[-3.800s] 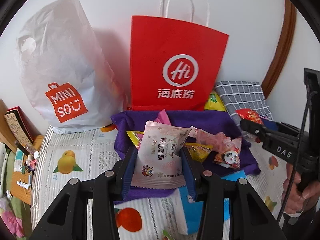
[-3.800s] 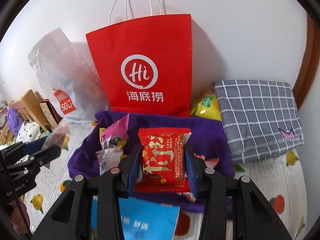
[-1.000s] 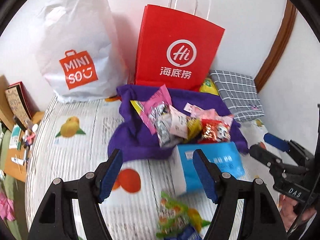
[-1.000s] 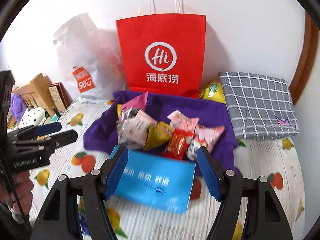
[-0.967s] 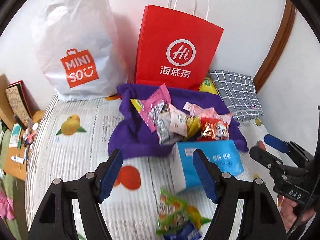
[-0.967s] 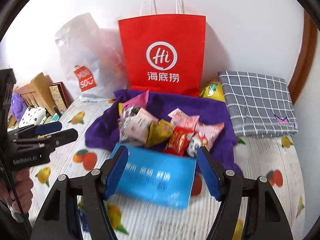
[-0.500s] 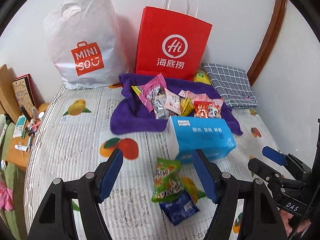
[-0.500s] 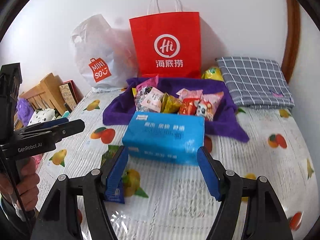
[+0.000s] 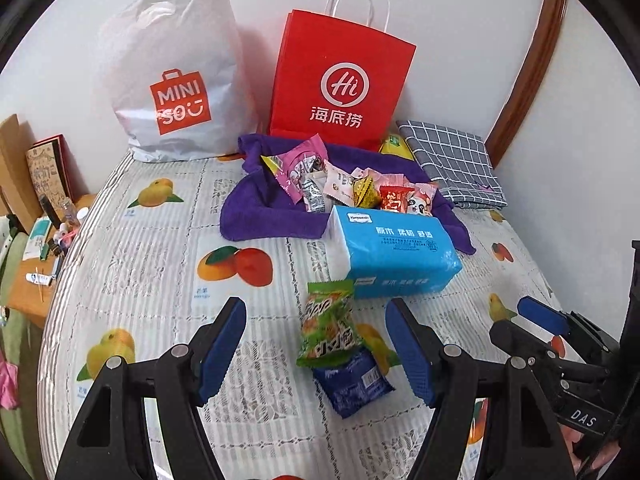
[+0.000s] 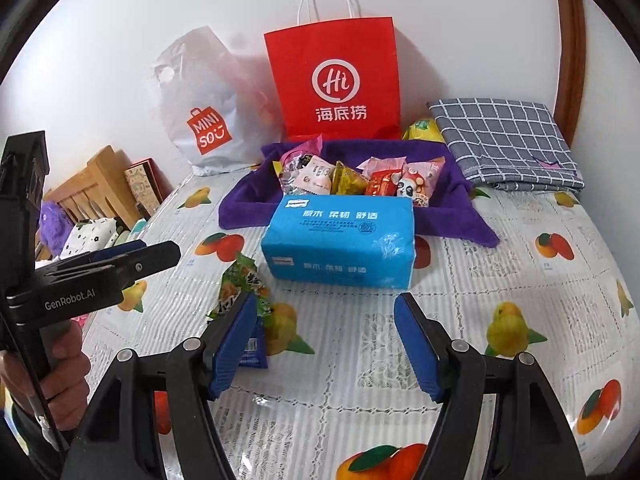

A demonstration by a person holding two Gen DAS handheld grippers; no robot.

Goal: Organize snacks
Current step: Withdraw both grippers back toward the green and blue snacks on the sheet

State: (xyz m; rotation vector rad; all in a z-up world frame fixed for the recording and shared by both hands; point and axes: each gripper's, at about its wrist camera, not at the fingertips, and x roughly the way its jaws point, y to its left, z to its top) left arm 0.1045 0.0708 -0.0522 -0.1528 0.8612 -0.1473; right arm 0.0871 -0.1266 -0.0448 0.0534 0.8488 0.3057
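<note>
Several snack packets (image 9: 352,190) lie in a row on a purple towel (image 9: 256,216) at the far side of the bed; they also show in the right wrist view (image 10: 360,178). A green snack bag (image 9: 330,326) lies over a blue packet (image 9: 352,384) on the fruit-print sheet, between my left gripper's fingers. In the right wrist view the green bag (image 10: 240,284) sits by the left finger. My left gripper (image 9: 316,350) is open and empty. My right gripper (image 10: 326,344) is open and empty, held back above the sheet.
A blue tissue pack (image 9: 392,252) lies in front of the towel. A red paper bag (image 9: 340,80) and a white Miniso bag (image 9: 176,80) stand against the wall. A grey checked cloth (image 9: 452,160) lies at right. A cluttered side table (image 9: 36,248) stands at left.
Both grippers released their snack packets onto the towel and drew back toward me. The tissue pack and the green and blue bags came into view.
</note>
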